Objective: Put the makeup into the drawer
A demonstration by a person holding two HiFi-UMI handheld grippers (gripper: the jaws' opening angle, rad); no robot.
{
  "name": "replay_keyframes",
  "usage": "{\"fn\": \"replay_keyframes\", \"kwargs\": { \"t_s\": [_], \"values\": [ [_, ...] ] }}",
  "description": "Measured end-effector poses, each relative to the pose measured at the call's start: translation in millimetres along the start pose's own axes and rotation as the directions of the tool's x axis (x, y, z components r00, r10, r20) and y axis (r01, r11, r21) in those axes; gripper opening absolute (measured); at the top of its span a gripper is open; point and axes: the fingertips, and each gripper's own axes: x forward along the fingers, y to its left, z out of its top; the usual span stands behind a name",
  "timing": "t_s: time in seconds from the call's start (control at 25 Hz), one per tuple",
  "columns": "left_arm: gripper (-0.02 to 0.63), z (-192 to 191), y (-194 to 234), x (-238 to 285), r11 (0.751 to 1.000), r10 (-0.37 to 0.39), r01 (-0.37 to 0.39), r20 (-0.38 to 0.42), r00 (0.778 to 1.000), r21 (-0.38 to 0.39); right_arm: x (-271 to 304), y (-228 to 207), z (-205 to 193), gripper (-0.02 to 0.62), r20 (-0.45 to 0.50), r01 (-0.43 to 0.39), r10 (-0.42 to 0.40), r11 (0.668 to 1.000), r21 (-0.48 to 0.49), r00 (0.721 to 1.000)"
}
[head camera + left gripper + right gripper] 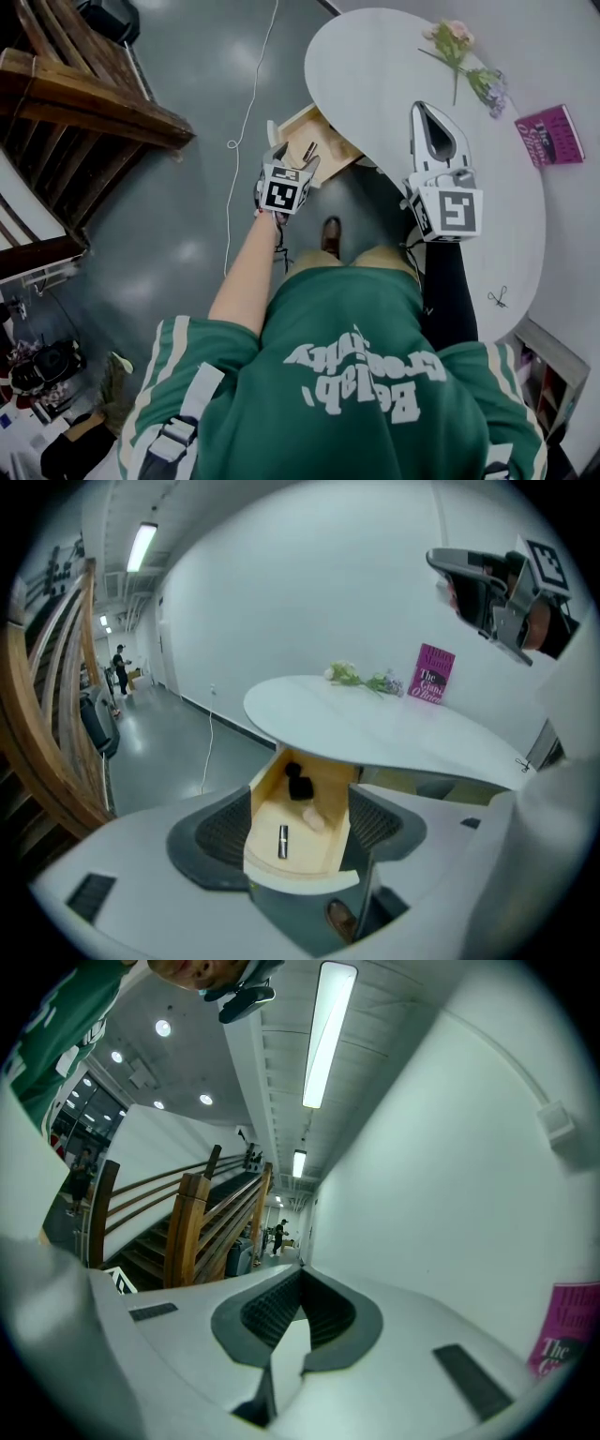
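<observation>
- Head view: a pale wooden drawer stands pulled out from under the 8 o'clock edge of the white rounded worktop. The left hand-held gripper hangs just at the drawer's 6 o'clock end, pointing down into it. The right hand-held gripper lies level over the worktop and points to 12 o'clock. A sprig of artificial flowers lies at 1 o'clock and a magenta paperback book at 3 o'clock. No makeup shows on the worktop.
- Left gripper view: the jaws stand wide apart with nothing against the pads. Through the gap the drawer floor shows a slim black-and-silver lipstick tube. A pale pink rounded piece lies at its 1 o'clock, and small black makeup items sit at 12 o'clock near the back.
- Right gripper view: the jaws of the right hand-held gripper are closed together and empty.
- Step: the makeup appears placed and let go. The next move likely calls for lifting the left gripper clear of the drawer walls, then pushing the front squarely to slide it in.
</observation>
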Motion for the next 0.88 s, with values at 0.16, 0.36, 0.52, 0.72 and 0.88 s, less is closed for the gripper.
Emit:
{"fn": "replay_keyframes", "kwargs": {
  "t_s": [0.16, 0.36, 0.52, 0.72, 0.88],
  "values": [
    [0.327, 89, -2, -38, 0.995, 0.018, -0.036, 0.196, 0.980, 0.088, -2, 2, 6, 0.009, 0.015, 0.006, -0.006, 1.000, -0.002, 1.000],
    [0.327, 189, -20, -102, 0.973, -0.006, -0.090, 0.418, 0.909, 0.210, -4, 6, 20, 0.009, 0.052, 0.017, -0.017, 1.000, -0.004, 0.999],
    [0.327, 248, -40, -157, 0.961, -0.053, -0.112, 0.565, 0.823, 0.252, -10, 2, 33, 0.009, 0.084, 0.047, -0.046, 0.999, 0.000, 0.995],
    [0.327, 263, -75, -165, 0.950, -0.143, -0.050, 0.574, 0.806, 0.308, -34, -10, 34, 0.009, 0.077, 0.104, -0.103, 0.995, -0.005, 0.992],
    [0.327, 272, -124, -157, 0.929, -0.249, 0.031, 0.559, 0.791, 0.369, -72, -39, 30, 0.009, 0.065, 0.195, -0.195, 0.981, -0.001, 0.979]
  ]
}}
